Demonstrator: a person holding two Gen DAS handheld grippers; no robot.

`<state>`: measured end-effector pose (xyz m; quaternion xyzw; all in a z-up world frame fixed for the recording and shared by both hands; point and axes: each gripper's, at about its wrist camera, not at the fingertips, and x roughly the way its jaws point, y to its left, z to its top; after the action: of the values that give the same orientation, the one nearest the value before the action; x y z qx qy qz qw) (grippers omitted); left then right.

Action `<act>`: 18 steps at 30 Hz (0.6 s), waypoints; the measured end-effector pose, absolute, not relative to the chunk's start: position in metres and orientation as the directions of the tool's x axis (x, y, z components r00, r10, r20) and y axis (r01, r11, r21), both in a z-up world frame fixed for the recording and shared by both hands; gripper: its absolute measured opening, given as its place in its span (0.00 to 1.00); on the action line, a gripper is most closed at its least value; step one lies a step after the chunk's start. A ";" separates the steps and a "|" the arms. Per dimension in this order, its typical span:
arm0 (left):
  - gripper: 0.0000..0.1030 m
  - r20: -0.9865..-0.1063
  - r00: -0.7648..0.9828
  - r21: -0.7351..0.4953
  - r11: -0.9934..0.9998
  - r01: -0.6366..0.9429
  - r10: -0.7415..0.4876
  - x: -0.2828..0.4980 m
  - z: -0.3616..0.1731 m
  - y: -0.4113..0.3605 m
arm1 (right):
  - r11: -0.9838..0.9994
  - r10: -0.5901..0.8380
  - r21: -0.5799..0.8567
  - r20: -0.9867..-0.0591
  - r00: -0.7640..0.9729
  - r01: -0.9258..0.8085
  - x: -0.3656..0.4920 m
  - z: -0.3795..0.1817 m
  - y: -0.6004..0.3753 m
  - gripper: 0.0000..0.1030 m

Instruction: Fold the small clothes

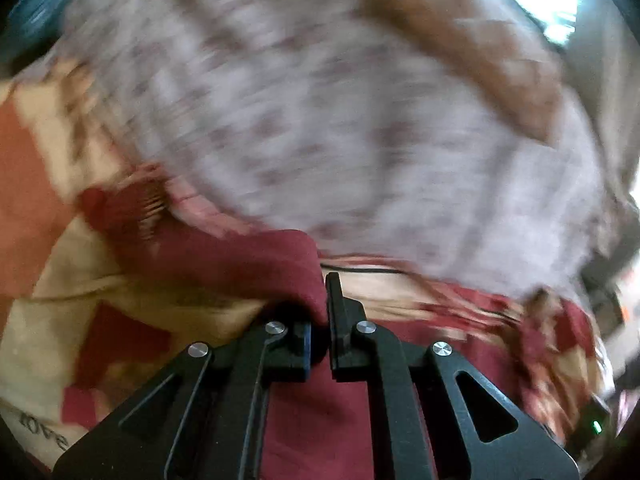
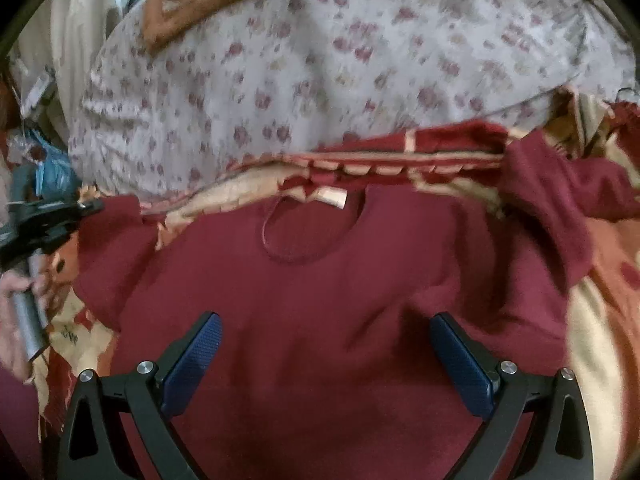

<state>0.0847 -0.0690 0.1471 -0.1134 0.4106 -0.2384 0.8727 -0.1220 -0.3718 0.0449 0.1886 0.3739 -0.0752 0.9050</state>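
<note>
Nearest in the right wrist view, the right gripper (image 2: 326, 364) hangs with its blue-padded jaws spread wide, angled down over the body of the maroon shirt (image 2: 320, 300), nothing between its fingers. The shirt lies flat and face up on a patterned blanket (image 2: 600, 340) of cream, orange and red. Its long axis runs from 6 o'clock, under the gripper, up to 12 o'clock, where the round neckline (image 2: 308, 236) sits, so the collar points away from the camera. One sleeve spreads out toward 9 o'clock and the other, rumpled, toward 2 o'clock.

At 9 o'clock the left gripper (image 2: 86, 210) meets that sleeve's edge, and below it the person's hand (image 2: 20, 292) wraps around its grey handle. In the left wrist view the left gripper (image 1: 322, 304) is clamped tight on a fold of the maroon shirt (image 1: 248, 256), the cloth bunching up over its jaws at the picture's centre; this view is heavily blurred.

Farthest, at 12 o'clock beyond the collar, lies a pale floral quilt (image 2: 340, 60) with an orange-brown border.
</note>
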 end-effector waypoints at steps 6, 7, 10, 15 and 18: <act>0.09 -0.591 0.382 -0.455 0.685 0.569 -0.711 -0.002 0.164 -0.171 | 0.898 -0.046 0.304 -0.656 0.753 0.318 -0.143 0.073 -0.392 1.00; 0.14 -0.605 0.339 -0.467 0.665 0.582 -0.721 -0.010 0.153 -0.186 | 0.893 -0.056 0.305 -0.654 0.755 0.330 -0.146 0.076 -0.396 1.00; 0.62 -0.686 0.209 -0.485 0.652 0.583 -0.697 -0.030 0.109 -0.221 | 0.882 -0.100 0.285 -0.665 0.740 0.376 -0.154 0.080 -0.408 1.00; 0.64 -0.755 0.201 -0.425 0.699 0.575 -0.624 -0.059 0.095 -0.196 | 0.876 -0.122 0.267 -0.683 0.720 0.401 -0.165 0.078 -0.423 1.00; 0.64 -0.777 0.407 -0.233 0.821 0.522 -0.479 -0.060 0.103 -0.154 | 0.875 -0.130 0.259 -0.688 0.714 0.409 -0.164 0.075 -0.428 1.00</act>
<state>-0.0601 -0.1543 0.1035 0.0231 0.4553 -0.2985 0.8385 -0.1639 -0.4275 0.0748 0.2006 0.3477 -0.1494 0.9036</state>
